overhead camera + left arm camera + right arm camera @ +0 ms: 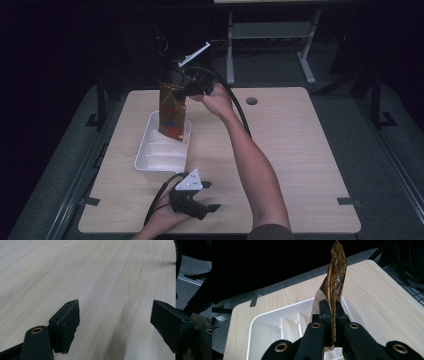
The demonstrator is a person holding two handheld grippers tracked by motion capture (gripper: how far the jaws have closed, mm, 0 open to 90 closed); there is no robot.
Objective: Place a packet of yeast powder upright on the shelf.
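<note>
High view: right tool (186, 91) gripping pouch (172, 112) above tray (150, 155)

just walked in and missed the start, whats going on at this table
A person is working with two handheld grippers. The right gripper is shut on the top of a gold snack packet, holding it up over the far end of a white divided tray. The left gripper rests open near the table's front edge, holding nothing.

Pale wood-grain rectangular tabletop (290, 150) with rounded corners and a round cable hole (251, 101) near its far edge, standing on grey carpeted floor (390, 165). A grey metal table frame (270, 35) stands beyond, in dark surroundings.
</note>
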